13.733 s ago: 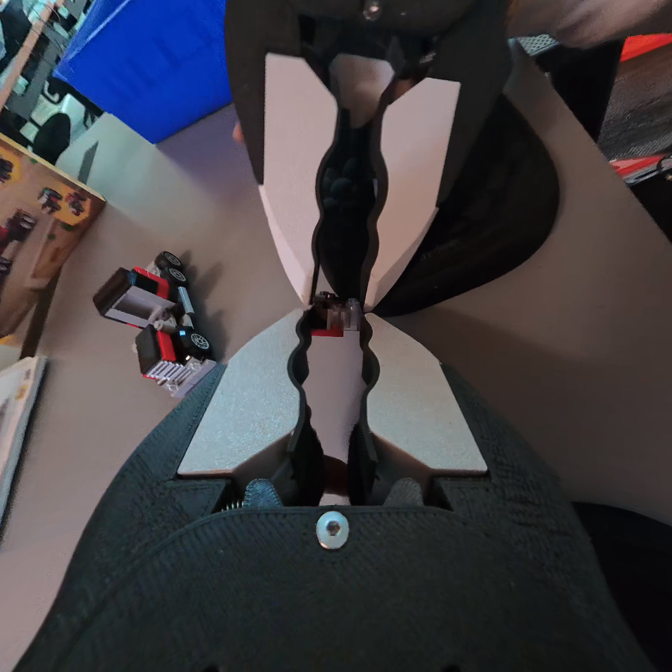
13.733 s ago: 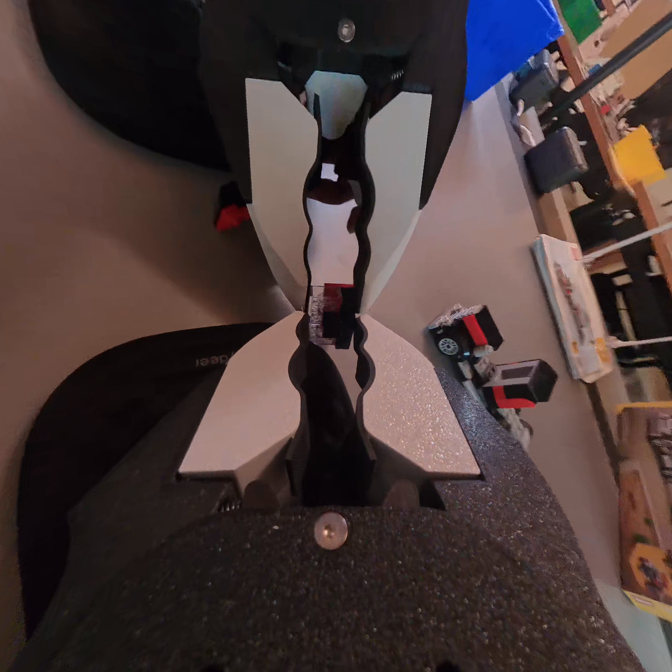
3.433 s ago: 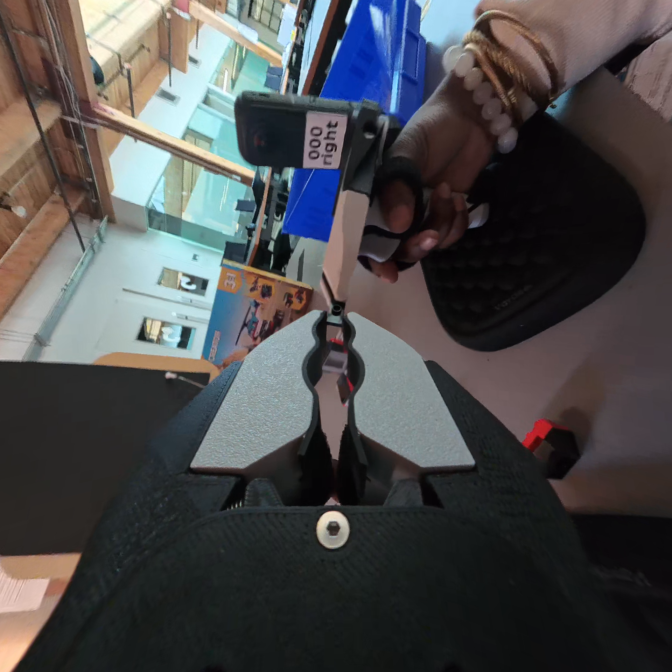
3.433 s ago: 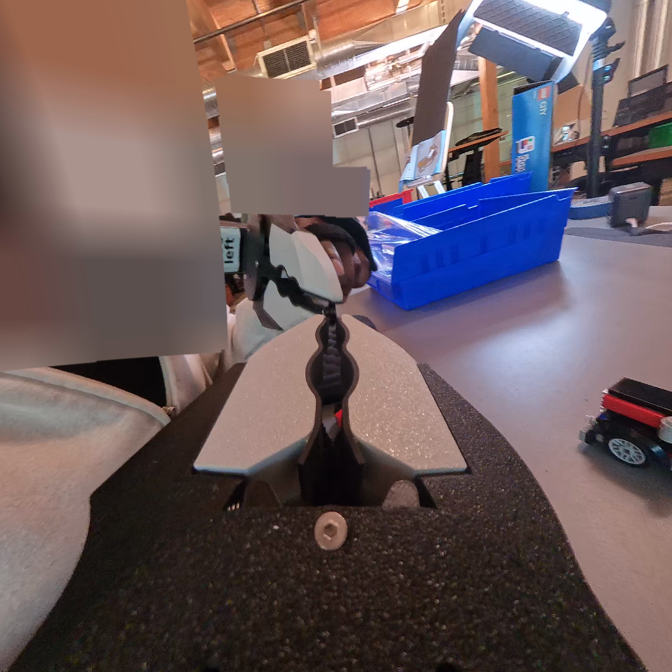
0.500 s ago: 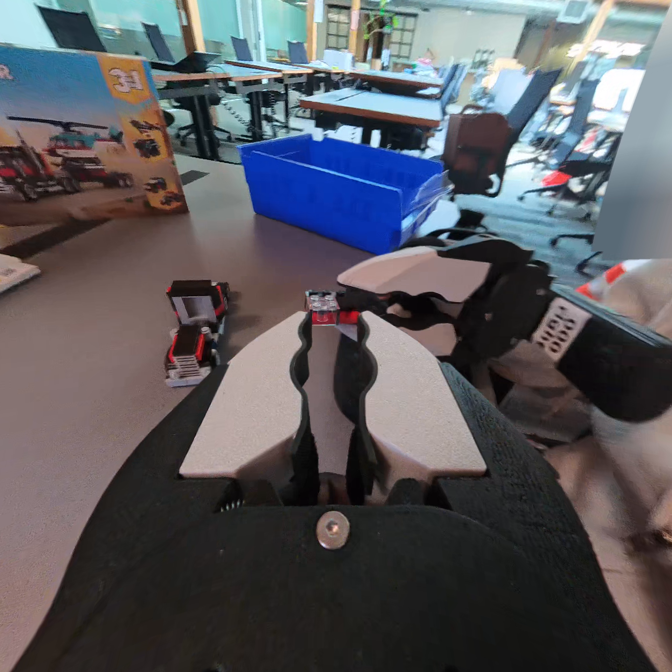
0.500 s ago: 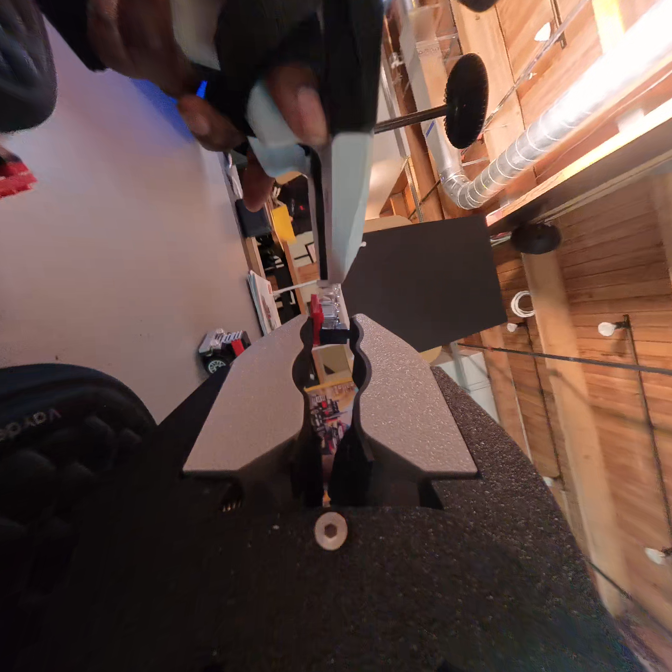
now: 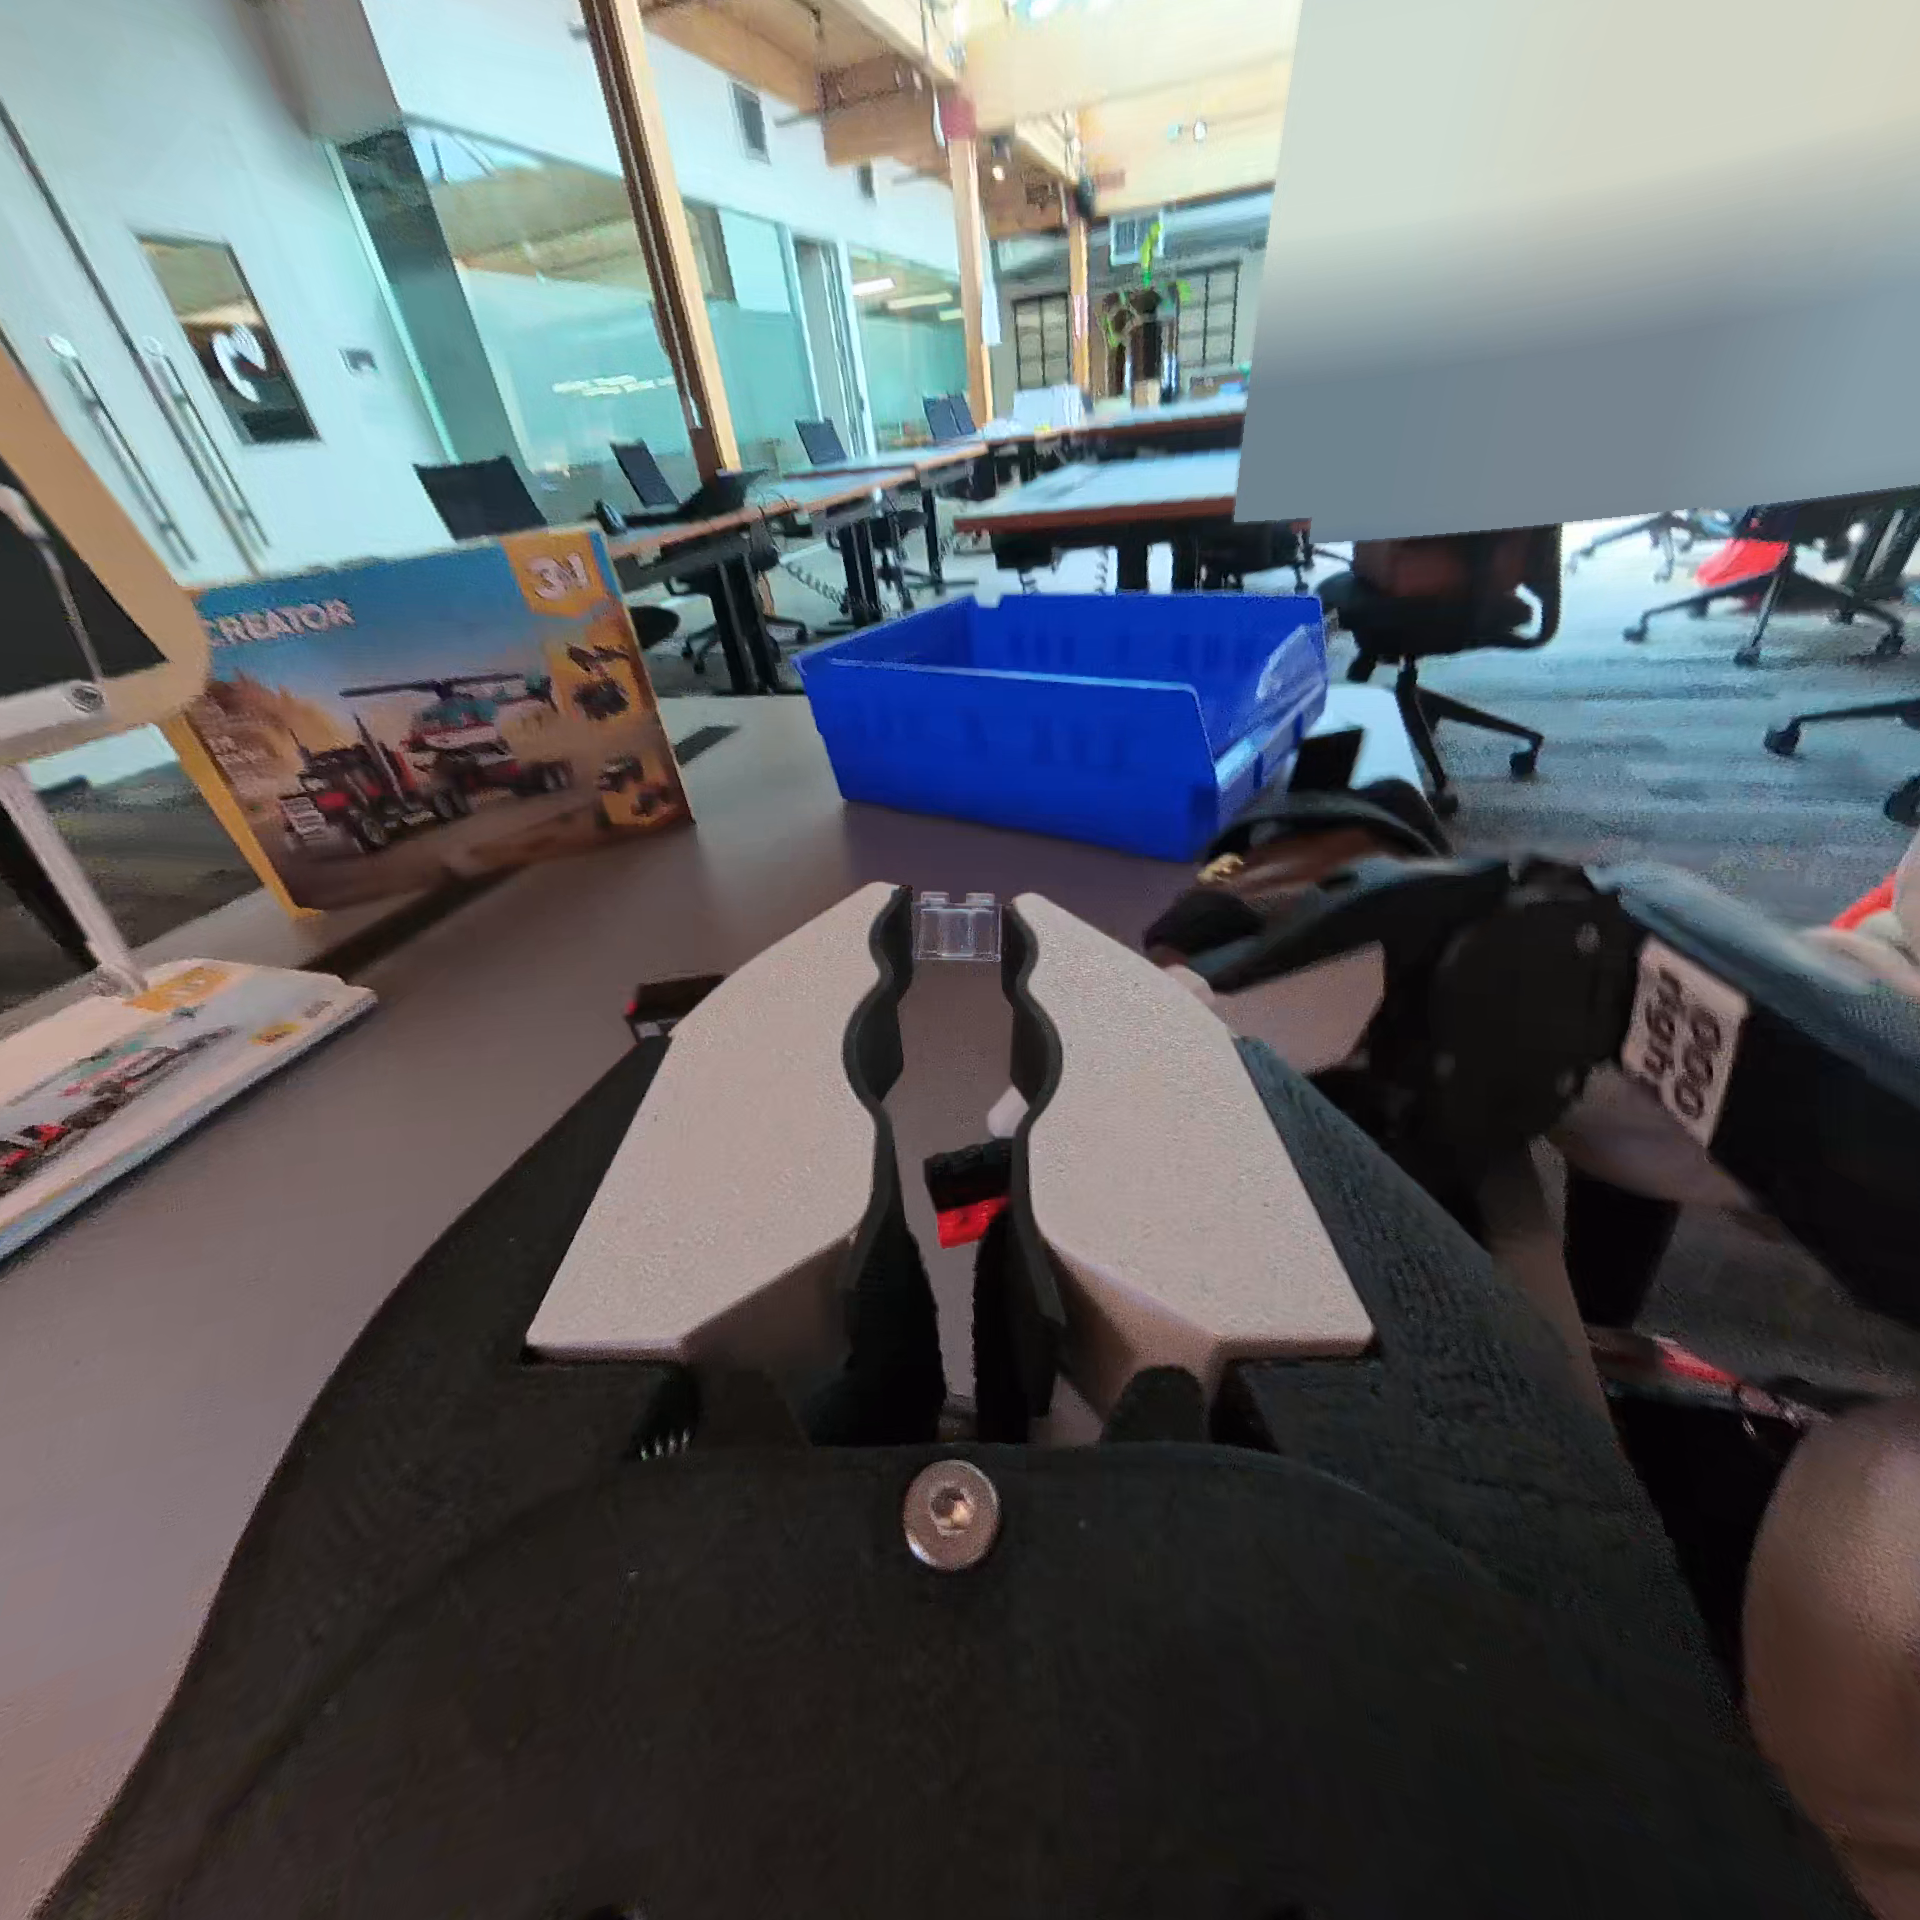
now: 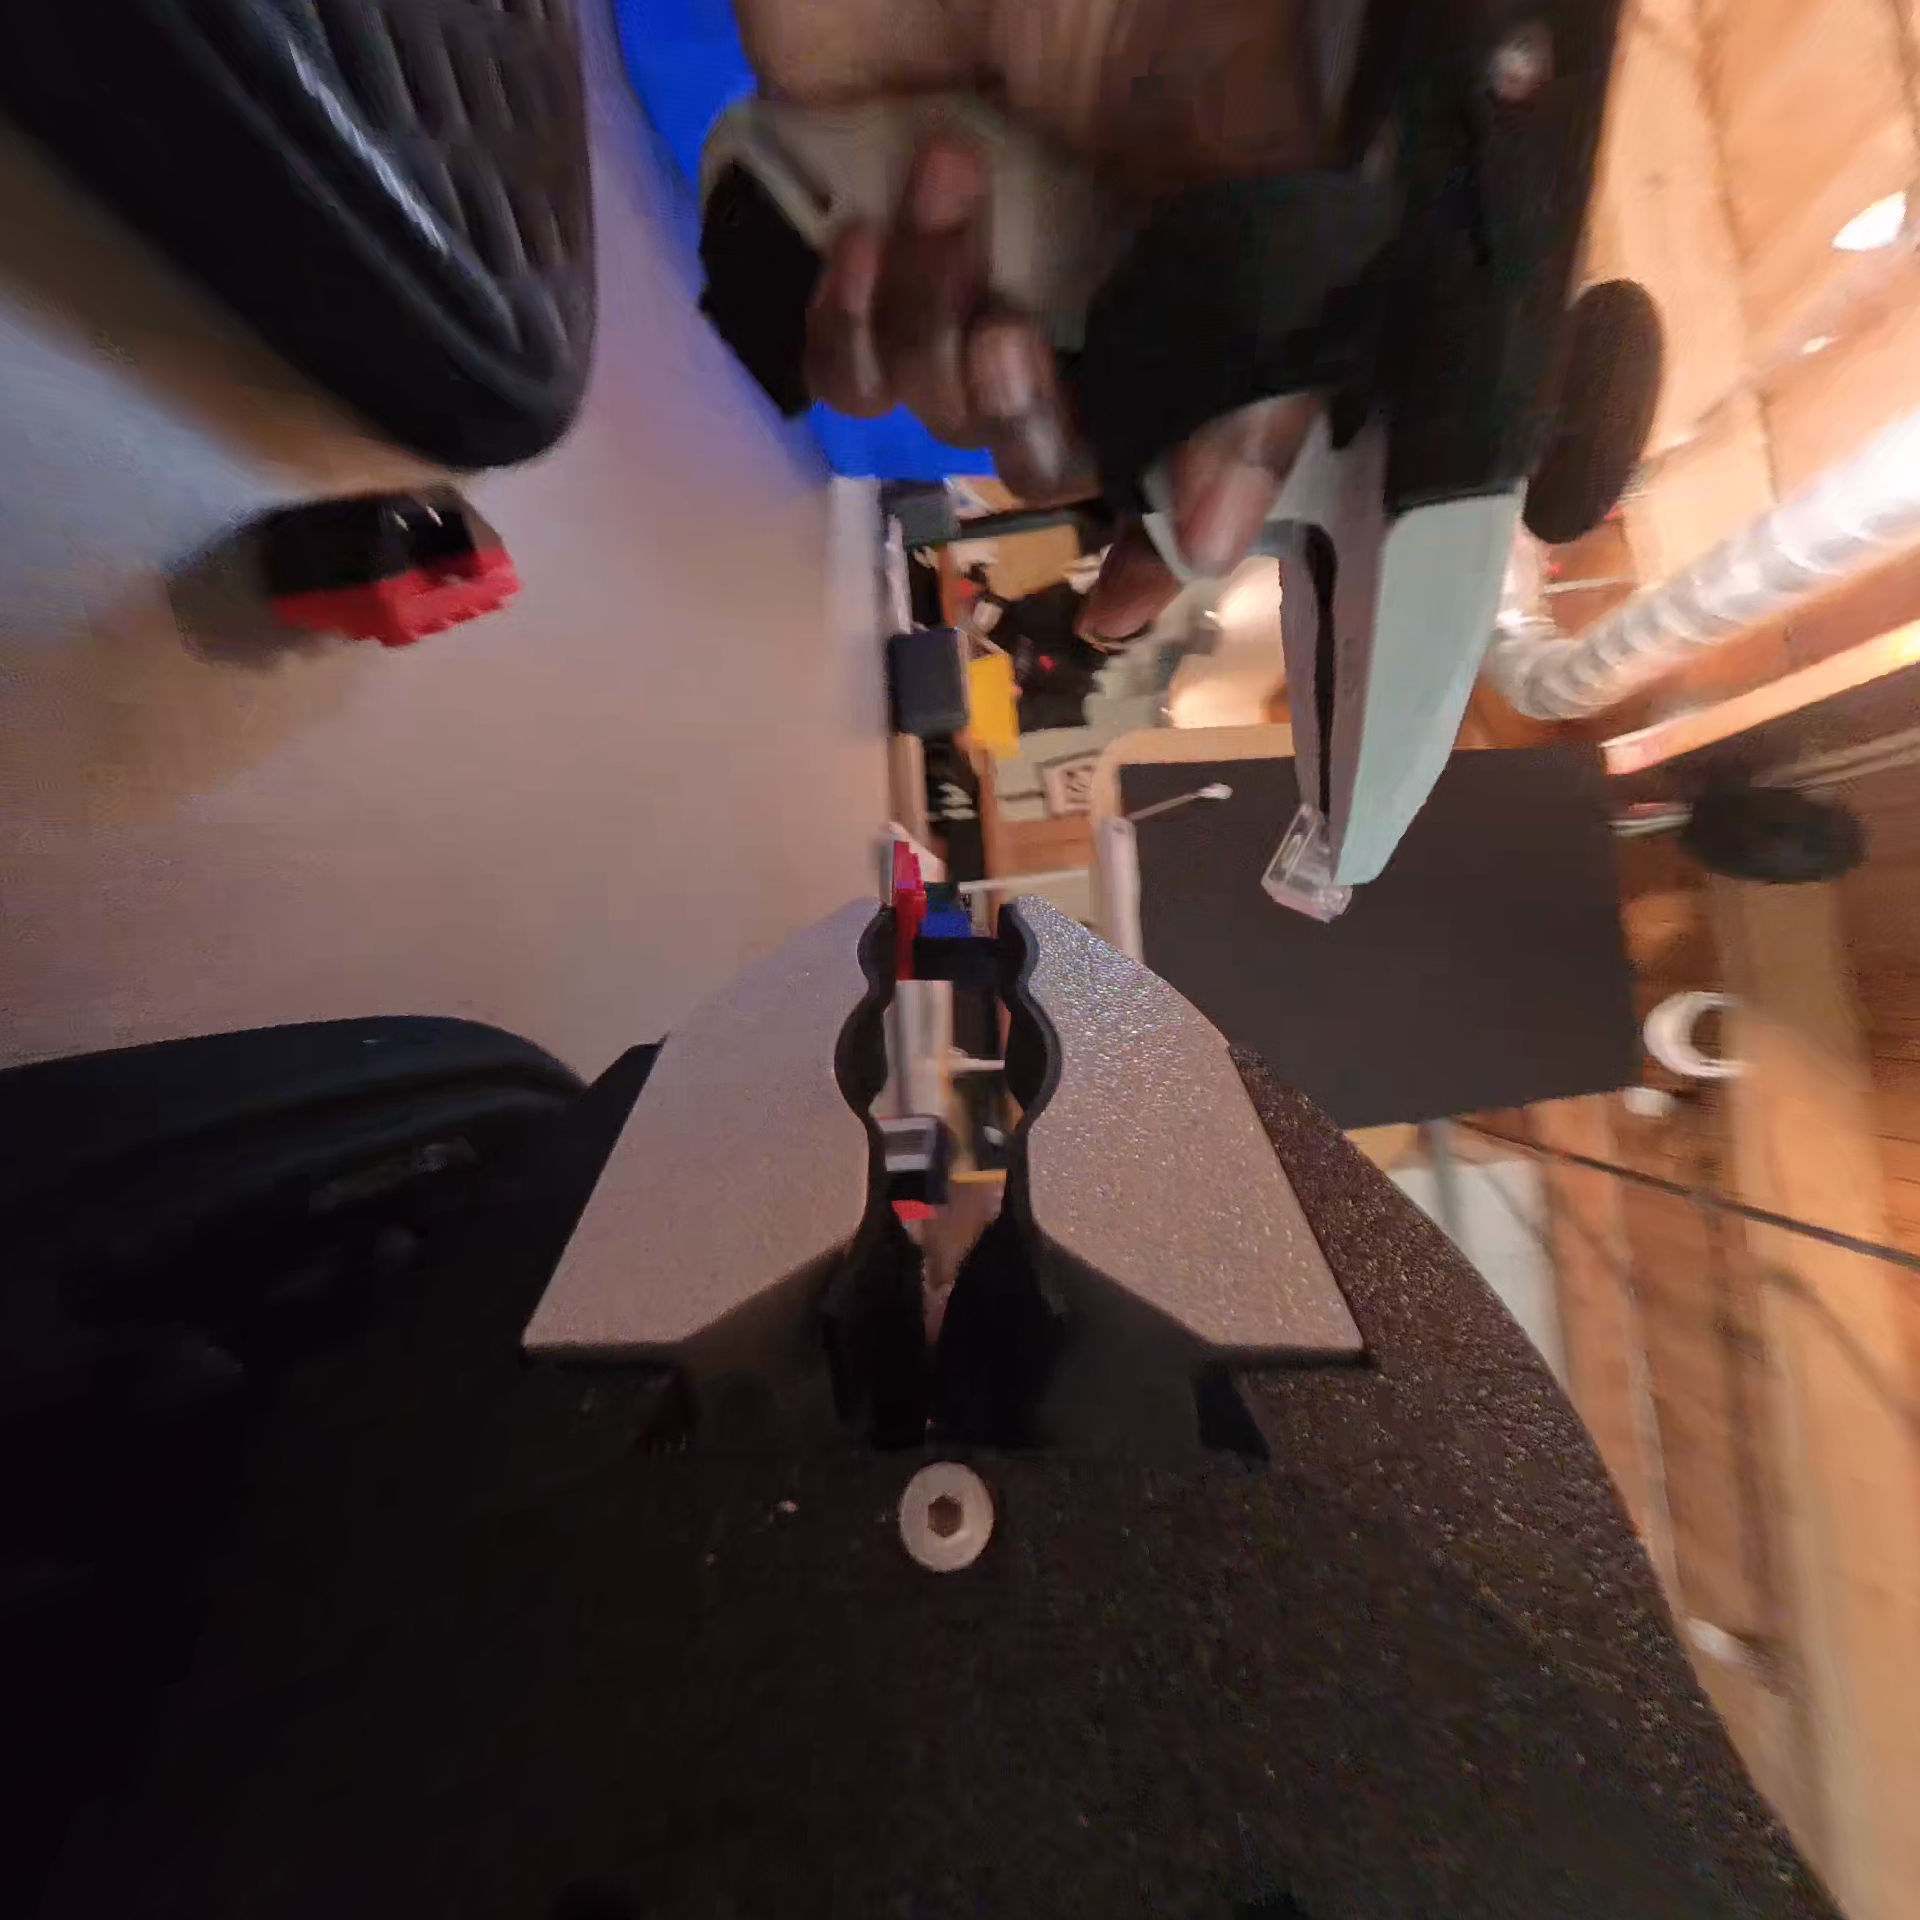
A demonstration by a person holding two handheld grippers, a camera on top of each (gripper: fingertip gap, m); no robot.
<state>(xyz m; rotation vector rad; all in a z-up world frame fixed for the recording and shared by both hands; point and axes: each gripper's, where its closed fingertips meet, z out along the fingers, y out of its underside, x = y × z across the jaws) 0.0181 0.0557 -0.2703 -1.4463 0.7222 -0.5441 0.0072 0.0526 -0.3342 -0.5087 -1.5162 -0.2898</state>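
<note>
Separated since half-second ago: left gripper (image 7: pixel 956 925) clamps clear brick (image 7: pixel 957 928); right gripper (image 8: pixel 943 948) clamps red-black brick assembly (image 8: pixel 932 940), well apart.

We see our left tool (image 7: pixel 957 928) pinching a clear brick (image 7: pixel 957 928) between its fingertips, above the grey surface (image 7: pixel 312 1122). Ahead sits a blue bin (image 7: pixel 1049 727), ahead-left a toy box (image 7: pixel 416 717). The right tool (image 7: pixel 1558 997) lies close to the right.

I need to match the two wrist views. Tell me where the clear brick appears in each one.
Left wrist view: the clear brick sits at centre, pinched at the tips of the left gripper.
Right wrist view: upper right, at the tips of that same gripper, seen from the side.
Shared landmark: the blue bin.
</note>
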